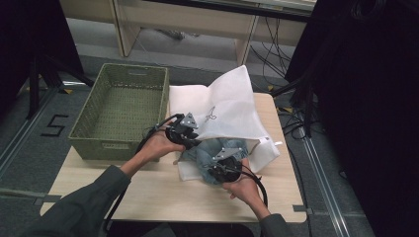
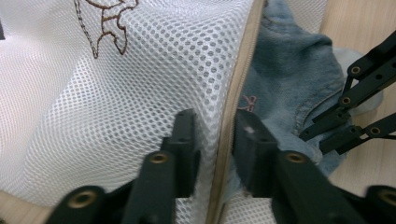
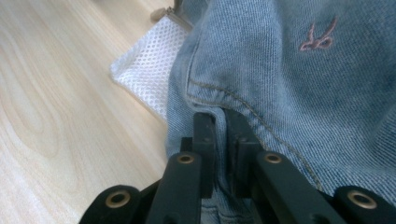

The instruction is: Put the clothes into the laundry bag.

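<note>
From my screen, most of the blue denim garment (image 1: 217, 150) is hidden under the white mesh bag (image 1: 225, 106). In the right gripper view, the picture's edges cut off the garment. I cannot read the small brown embroidery (image 2: 248, 102) on it.

Light wooden table (image 1: 148, 190) with pale grain standing on grey floor (image 1: 29, 143). Green woven rectangular basket (image 1: 121, 111) sitting on table's far left part, its near wall touching tabletop. White mesh laundry bag (image 1: 225, 106) lying just beside basket, spreading over table's far right part, beige zipper edge (image 2: 233, 107) running along its opening. Faded blue denim garment (image 1: 217, 150) resting partly on bag's lower layer, partly near table's middle. Near strip of tabletop lying bare.
</note>
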Demonstrator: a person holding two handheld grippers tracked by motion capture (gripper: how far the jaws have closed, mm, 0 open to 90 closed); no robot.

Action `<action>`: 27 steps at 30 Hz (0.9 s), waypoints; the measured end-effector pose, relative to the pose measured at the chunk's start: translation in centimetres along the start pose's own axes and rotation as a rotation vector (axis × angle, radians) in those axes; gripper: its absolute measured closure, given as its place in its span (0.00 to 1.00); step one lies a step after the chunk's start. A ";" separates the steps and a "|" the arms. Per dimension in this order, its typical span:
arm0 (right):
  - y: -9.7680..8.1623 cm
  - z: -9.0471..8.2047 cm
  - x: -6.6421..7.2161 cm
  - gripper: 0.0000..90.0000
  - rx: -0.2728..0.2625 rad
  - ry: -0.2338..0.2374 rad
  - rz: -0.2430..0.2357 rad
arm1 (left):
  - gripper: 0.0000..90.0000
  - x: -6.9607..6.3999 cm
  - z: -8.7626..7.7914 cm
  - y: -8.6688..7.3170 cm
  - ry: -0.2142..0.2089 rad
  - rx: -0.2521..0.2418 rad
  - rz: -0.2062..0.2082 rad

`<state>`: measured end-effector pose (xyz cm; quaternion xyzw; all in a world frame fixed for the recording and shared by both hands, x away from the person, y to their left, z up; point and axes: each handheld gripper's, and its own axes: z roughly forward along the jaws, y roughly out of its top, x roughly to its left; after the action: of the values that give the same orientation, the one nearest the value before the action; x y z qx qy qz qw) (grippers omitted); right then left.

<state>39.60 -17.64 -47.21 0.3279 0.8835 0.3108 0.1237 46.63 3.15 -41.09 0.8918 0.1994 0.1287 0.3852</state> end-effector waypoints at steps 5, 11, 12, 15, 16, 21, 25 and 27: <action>0.2 -0.6 -0.4 0.95 -0.043 0.002 0.030 | 0.66 -0.9 -1.2 -0.2 0.004 -0.018 0.007; 0.1 -0.9 -0.8 0.94 -0.085 -0.002 0.072 | 0.61 -3.3 -1.8 -2.6 -0.049 0.014 -0.001; 0.2 -1.1 -0.9 0.94 -0.065 0.006 0.072 | 0.60 -3.6 -1.5 -3.2 -0.064 0.054 0.029; 0.3 -1.4 -1.1 0.94 -0.057 0.006 0.063 | 0.57 -4.7 0.3 -5.2 -0.084 0.123 0.038; 0.3 -1.3 -1.1 0.94 -0.070 0.005 0.071 | 0.56 -5.0 1.2 -5.8 -0.091 0.137 0.022; 0.4 -1.6 -1.2 0.94 -0.067 0.003 0.080 | 0.57 -5.3 4.2 -7.2 -0.073 0.189 0.011; 0.4 -1.8 -1.3 0.94 -0.083 -0.009 0.088 | 0.74 -4.9 4.6 -7.3 -0.040 0.179 -0.021; 0.5 -2.0 -1.5 0.94 -0.075 -0.010 0.091 | 0.83 -4.8 4.5 -7.5 -0.033 0.173 -0.020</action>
<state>40.11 -19.25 -45.36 0.3646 0.8546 0.3475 0.1261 42.19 2.81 -50.00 0.9218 0.2122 0.0922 0.3110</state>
